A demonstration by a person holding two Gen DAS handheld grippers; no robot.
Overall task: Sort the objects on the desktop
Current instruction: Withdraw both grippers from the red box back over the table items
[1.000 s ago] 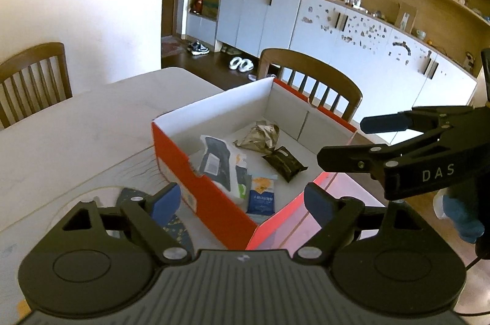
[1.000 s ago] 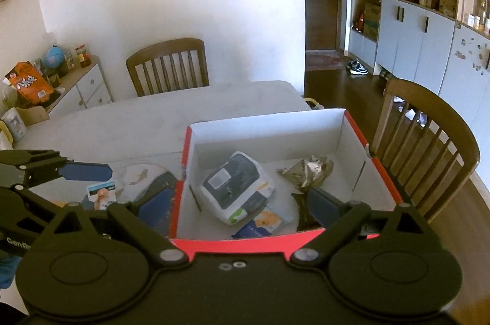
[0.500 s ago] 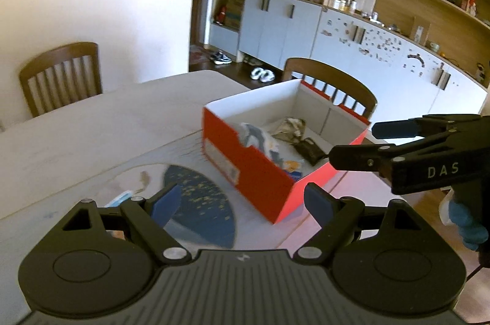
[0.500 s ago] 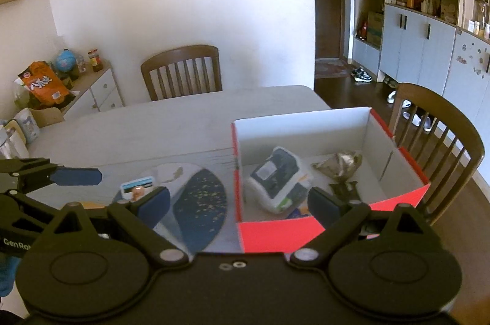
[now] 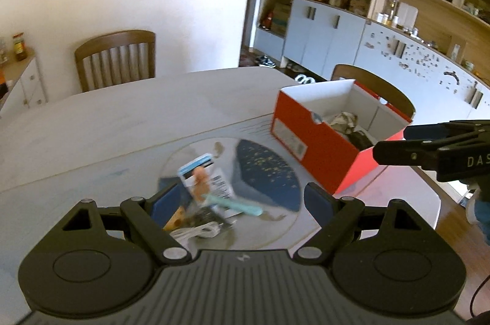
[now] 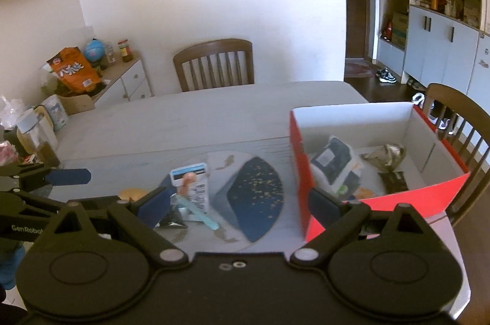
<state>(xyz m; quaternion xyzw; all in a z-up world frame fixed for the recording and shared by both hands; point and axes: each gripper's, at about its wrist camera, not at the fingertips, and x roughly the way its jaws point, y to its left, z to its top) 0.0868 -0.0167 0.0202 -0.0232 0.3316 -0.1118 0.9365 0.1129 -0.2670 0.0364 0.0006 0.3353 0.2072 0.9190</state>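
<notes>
With both tools, left tool (image 5: 242,199) and right tool (image 6: 242,205), wide and empty, the step is approach: next, close on the loose items (image 5: 205,202) lying on the surface (image 5: 107,123) beside the red box (image 5: 309,141).

Your red shoebox (image 6: 382,204) sits open at the table's right side, holding a dark-and-white pouch (image 6: 333,169), a crumpled foil wrapper (image 6: 387,155) and a small black packet (image 6: 395,181). Left of it, loose on the mat, lie a blue-topped card pack (image 5: 203,175), a teal stick (image 5: 235,205) and a white cable (image 5: 196,231).
</notes>
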